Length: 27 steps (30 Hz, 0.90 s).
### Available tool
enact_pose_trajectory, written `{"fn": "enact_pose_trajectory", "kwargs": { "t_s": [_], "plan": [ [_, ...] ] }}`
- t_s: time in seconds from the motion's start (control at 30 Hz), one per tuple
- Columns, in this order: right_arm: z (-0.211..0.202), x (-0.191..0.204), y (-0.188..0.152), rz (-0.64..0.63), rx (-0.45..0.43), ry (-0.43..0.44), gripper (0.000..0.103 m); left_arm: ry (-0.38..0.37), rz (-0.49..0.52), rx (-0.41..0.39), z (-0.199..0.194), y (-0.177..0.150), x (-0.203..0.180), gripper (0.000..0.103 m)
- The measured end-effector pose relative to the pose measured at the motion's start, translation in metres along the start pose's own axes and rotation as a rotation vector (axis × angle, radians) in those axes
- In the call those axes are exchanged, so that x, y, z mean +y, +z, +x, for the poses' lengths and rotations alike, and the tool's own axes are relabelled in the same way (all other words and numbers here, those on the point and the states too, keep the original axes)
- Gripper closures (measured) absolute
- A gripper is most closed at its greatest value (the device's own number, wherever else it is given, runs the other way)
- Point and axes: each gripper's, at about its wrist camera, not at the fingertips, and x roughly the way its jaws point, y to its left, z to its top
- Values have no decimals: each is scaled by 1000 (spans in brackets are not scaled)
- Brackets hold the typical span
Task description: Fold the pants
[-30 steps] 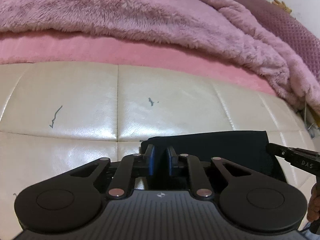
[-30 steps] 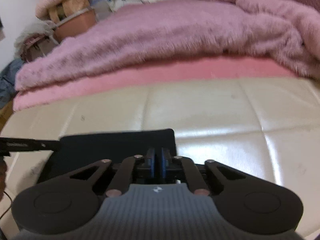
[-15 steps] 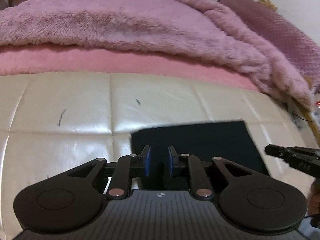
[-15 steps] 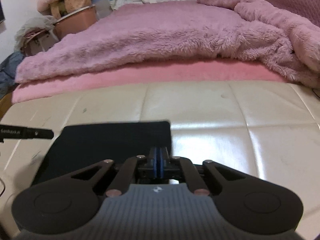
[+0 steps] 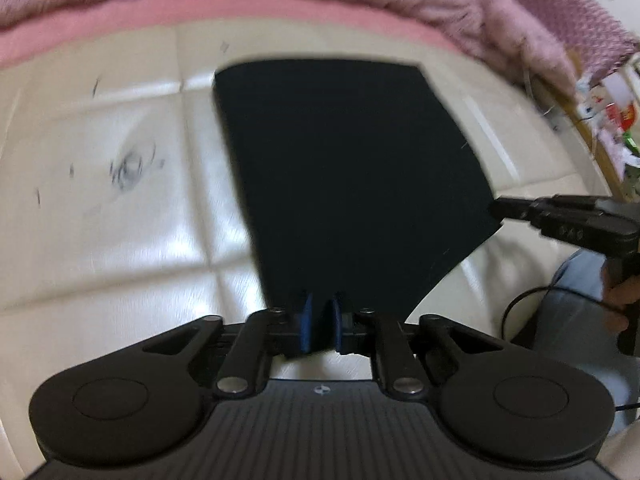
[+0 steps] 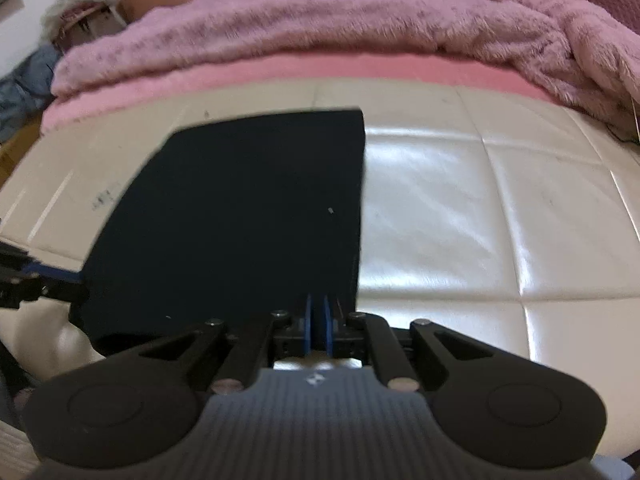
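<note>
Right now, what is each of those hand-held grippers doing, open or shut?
Left hand-held gripper: shut on the near edge of the black pants.
Right hand-held gripper: shut on the same pants, at their other near corner.

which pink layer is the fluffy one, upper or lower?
The upper one: the mauve fluffy blanket lies on top; the smooth pink sheet shows as a strip beneath it, beyond the black pants.

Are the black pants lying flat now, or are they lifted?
Lifted: the near edge of the pants is pinched by left gripper and right gripper.
</note>
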Motion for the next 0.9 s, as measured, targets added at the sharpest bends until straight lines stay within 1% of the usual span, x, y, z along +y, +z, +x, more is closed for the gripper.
{"fn": "enact_pose_trajectory", "kwargs": {
  "t_s": [0.03, 0.07, 0.13, 0.23, 0.27, 0.3, 0.33, 0.37, 0.4, 0.43, 0.47, 0.5, 0.53, 0.67, 0.7, 0.73, 0.77, 0.83, 0.87, 0.9],
  "plan": [
    [3, -1, -2, 3, 7, -1, 100, 11, -10, 26, 5, -3, 2, 96],
    [6, -2, -3, 8, 11, -1, 100, 14, -12, 42, 9, -7, 3, 97],
    [8, -3, -4, 16, 8, 1, 101, 7, -8, 25, 6, -9, 4, 97],
    [8, -5, -5, 23, 13, -1, 100, 5, -15, 25, 0, -7, 3, 97],
    [7, -6, -4, 26, 17, -2, 100, 2, -5, 24, -3, -10, 2, 97],
    [5, -7, -3, 28, 20, -2, 97, -4, 6, 19, -8, -10, 0, 96],
    [2, -8, -3, 31, 22, -4, 88, -8, 11, 11, -12, -11, -1, 93],
    [-1, -11, -2, 38, 17, -3, 82, -10, 13, 2, -16, -11, -1, 90],
    [-6, -14, -2, 53, 7, 3, 69, -10, 13, -8, -18, -12, -1, 82],
    [-10, -19, -2, 78, -7, 24, 57, -7, 13, -21, -22, -11, -3, 77],
    [-14, -22, 0, 97, -18, 43, 51, -3, 7, -42, -26, -9, -2, 75],
    [-16, -26, 1, 117, -30, 60, 39, 2, -1, -57, -27, -6, -3, 69],
    [-17, -29, 3, 130, -44, 73, 32, 14, -11, -76, -30, -3, -1, 65],
    [-19, -38, 16, 183, -115, 113, 29, 95, -44, -133, -32, 14, 0, 57],
    [-17, -41, 21, 205, -120, 121, 29, 100, -49, -146, -31, 18, 0, 52],
    [-13, -43, 25, 221, -116, 124, 29, 89, -58, -165, -30, 22, 2, 44],
    [-9, -45, 30, 241, -109, 119, 29, 62, -78, -194, -29, 25, 5, 41],
    [-3, -48, 35, 263, -126, 115, 29, 23, -134, -254, -25, 27, 12, 38],
    [-2, -49, 36, 268, -150, 111, 29, 9, -159, -276, -22, 29, 16, 37],
    [-2, -51, 36, 273, -178, 125, 27, -5, -181, -287, -18, 32, 21, 36]
  ]
}}
